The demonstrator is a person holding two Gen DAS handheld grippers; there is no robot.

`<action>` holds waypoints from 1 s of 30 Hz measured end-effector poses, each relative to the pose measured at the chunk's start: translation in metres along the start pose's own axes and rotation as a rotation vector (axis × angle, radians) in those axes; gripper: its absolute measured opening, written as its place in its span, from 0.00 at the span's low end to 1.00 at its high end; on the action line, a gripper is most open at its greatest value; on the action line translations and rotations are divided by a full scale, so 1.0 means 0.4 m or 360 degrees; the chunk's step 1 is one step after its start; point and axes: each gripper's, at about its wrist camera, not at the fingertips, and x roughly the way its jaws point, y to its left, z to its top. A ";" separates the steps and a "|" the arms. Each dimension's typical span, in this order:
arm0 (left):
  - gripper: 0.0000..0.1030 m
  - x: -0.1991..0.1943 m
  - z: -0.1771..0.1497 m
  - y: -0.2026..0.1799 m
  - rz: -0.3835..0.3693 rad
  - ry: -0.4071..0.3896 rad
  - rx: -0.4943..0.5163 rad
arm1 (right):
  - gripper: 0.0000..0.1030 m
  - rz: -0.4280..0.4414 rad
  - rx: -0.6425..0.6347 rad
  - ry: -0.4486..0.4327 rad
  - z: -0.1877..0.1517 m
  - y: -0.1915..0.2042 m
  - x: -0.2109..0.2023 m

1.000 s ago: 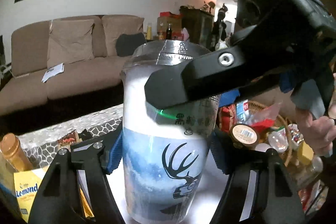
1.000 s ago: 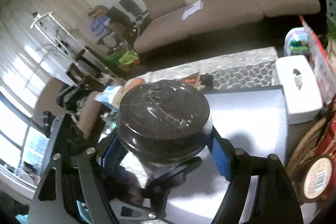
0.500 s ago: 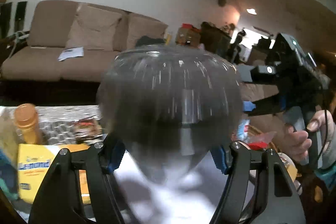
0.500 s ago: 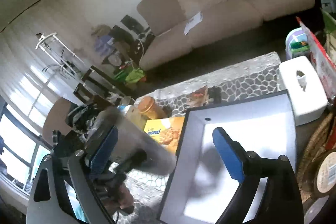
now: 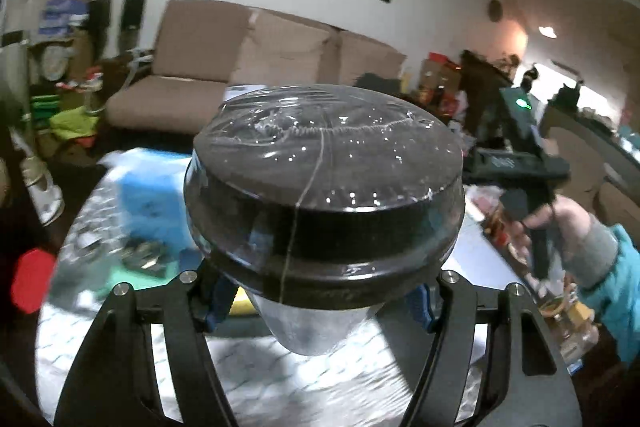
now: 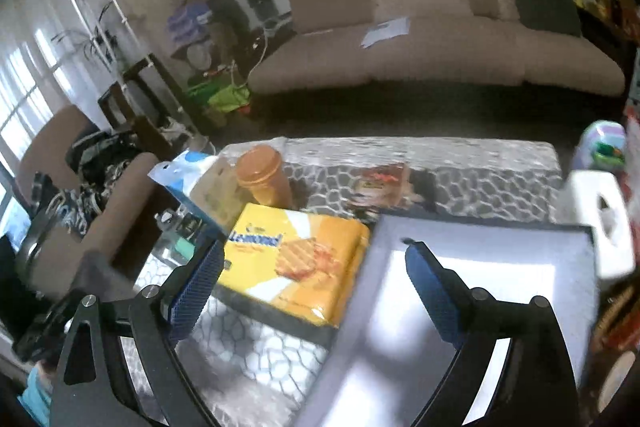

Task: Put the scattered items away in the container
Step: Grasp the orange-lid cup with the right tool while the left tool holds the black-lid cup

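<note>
My left gripper [image 5: 316, 301] is shut on a sealed drink cup [image 5: 324, 187] with a dark, film-wrapped lid, held above the patterned table [image 5: 256, 379]. My right gripper [image 6: 308, 267] is open and empty, above the table. Under it lie a yellow biscuit box [image 6: 292, 263] and the white, dark-rimmed container [image 6: 460, 307], which shows nothing inside. The right gripper also shows in the left wrist view [image 5: 516, 163], held in a hand at the right.
An orange-lidded bottle [image 6: 264, 173], a blue-and-white packet [image 6: 188, 175] and a small snack packet [image 6: 380, 183] lie behind the box. A white tissue box [image 6: 600, 223] stands at the right. A red object [image 5: 30, 279] is at the table's left.
My right gripper let go of the cup's lid, opened and pulled away right. My left gripper swung left with the cup, away from the container.
</note>
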 end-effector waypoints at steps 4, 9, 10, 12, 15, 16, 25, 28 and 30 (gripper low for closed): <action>0.64 -0.069 -0.053 0.071 0.0086 -0.0010 -0.0066 | 0.97 0.0025 -0.0019 0.0034 0.046 0.079 0.145; 0.64 -0.053 -0.080 0.147 0.0160 -0.0002 -0.0117 | 0.99 -0.0005 -0.0095 0.0080 0.112 0.173 0.312; 0.64 -0.040 -0.072 0.167 0.0162 0.0013 -0.0130 | 0.99 -0.0019 -0.0114 0.0094 0.122 0.183 0.343; 0.64 -0.019 -0.064 0.193 0.0175 0.0037 -0.0144 | 0.99 -0.0051 -0.0150 0.0097 0.135 0.204 0.392; 0.64 0.012 -0.049 0.211 0.0209 0.0059 -0.0133 | 0.99 -0.0052 -0.0147 0.0125 0.148 0.211 0.474; 0.64 0.022 -0.045 0.219 0.0211 0.0066 -0.0143 | 0.99 -0.0058 -0.0150 0.0128 0.150 0.214 0.502; 0.64 0.103 -0.037 0.285 0.0210 0.0104 -0.0160 | 1.00 -0.0080 -0.0234 0.0103 0.154 0.226 0.613; 0.64 0.118 -0.043 0.292 0.0201 0.0108 -0.0164 | 1.00 -0.0083 -0.0233 0.0135 0.153 0.222 0.647; 0.64 0.123 -0.051 0.297 0.0192 0.0109 -0.0185 | 1.00 -0.0097 -0.0220 0.0133 0.155 0.215 0.661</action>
